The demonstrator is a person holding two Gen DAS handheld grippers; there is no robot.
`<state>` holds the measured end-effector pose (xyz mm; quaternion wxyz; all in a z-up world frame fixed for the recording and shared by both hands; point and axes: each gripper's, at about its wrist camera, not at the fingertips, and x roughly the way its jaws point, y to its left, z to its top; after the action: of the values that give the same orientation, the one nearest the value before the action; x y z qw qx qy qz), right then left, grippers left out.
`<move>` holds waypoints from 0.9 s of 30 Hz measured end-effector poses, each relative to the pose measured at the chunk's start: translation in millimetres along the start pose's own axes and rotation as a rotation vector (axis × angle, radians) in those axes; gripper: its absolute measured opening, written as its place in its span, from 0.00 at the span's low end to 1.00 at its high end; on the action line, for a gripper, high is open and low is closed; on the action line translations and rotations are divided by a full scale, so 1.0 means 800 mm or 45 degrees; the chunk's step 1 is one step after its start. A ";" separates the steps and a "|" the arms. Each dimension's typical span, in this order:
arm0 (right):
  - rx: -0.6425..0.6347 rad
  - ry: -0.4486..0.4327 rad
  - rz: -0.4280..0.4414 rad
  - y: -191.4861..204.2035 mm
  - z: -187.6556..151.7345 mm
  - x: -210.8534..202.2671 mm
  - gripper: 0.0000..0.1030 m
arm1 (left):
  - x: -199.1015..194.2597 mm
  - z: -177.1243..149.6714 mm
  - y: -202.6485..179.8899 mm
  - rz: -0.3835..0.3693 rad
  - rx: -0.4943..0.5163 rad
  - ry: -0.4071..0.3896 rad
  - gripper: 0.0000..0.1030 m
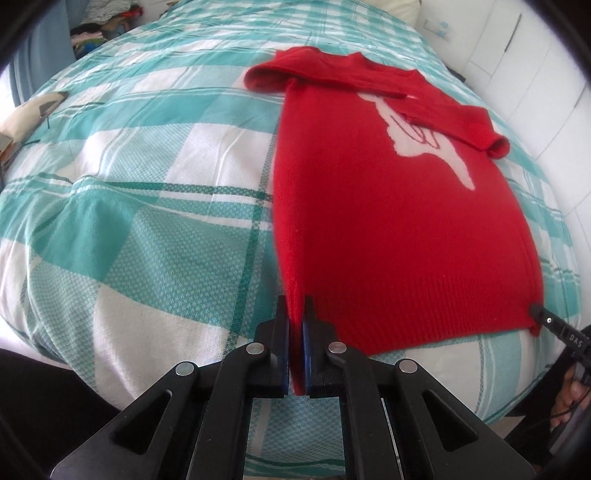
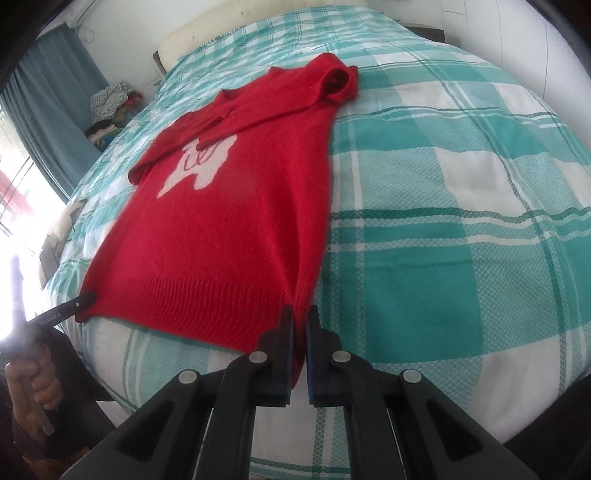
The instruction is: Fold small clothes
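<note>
A small red knit sweater with a white motif lies flat on the bed, both sleeves folded across its chest. My left gripper is shut on the sweater's left hem corner. My right gripper is shut on the right hem corner of the sweater. The right gripper's tip also shows in the left wrist view, and the left gripper's tip shows in the right wrist view. Both corners are at the near edge of the bed.
The bed has a teal and white checked cover. A pillow lies at the head. White cupboards stand on one side, teal curtains and a clothes pile on the other.
</note>
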<state>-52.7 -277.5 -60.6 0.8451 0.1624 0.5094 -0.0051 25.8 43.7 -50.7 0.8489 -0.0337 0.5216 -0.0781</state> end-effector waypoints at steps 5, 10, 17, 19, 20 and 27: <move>-0.030 0.009 -0.033 -0.001 0.002 0.022 0.04 | 0.014 -0.003 -0.011 0.065 0.062 0.012 0.04; -0.119 -0.021 -0.087 0.010 -0.002 0.016 0.05 | 0.006 -0.006 -0.022 0.144 0.105 -0.042 0.22; -0.128 0.010 -0.083 0.005 -0.007 -0.016 0.46 | -0.054 -0.011 -0.008 0.215 0.070 -0.157 0.80; -0.152 -0.015 -0.145 -0.002 0.006 -0.039 0.46 | -0.082 0.005 0.003 0.199 0.030 -0.237 0.80; -0.185 -0.051 -0.182 -0.001 0.018 -0.054 0.46 | -0.095 0.019 0.007 0.181 0.011 -0.282 0.80; -0.690 -0.255 -0.195 0.119 0.170 -0.065 0.63 | -0.097 0.140 0.005 0.115 -0.096 -0.559 0.89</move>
<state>55.9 -233.6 68.4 0.9007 -0.1096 0.4172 0.0513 91.3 57.6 68.0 0.9428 -0.0582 0.3279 -0.0111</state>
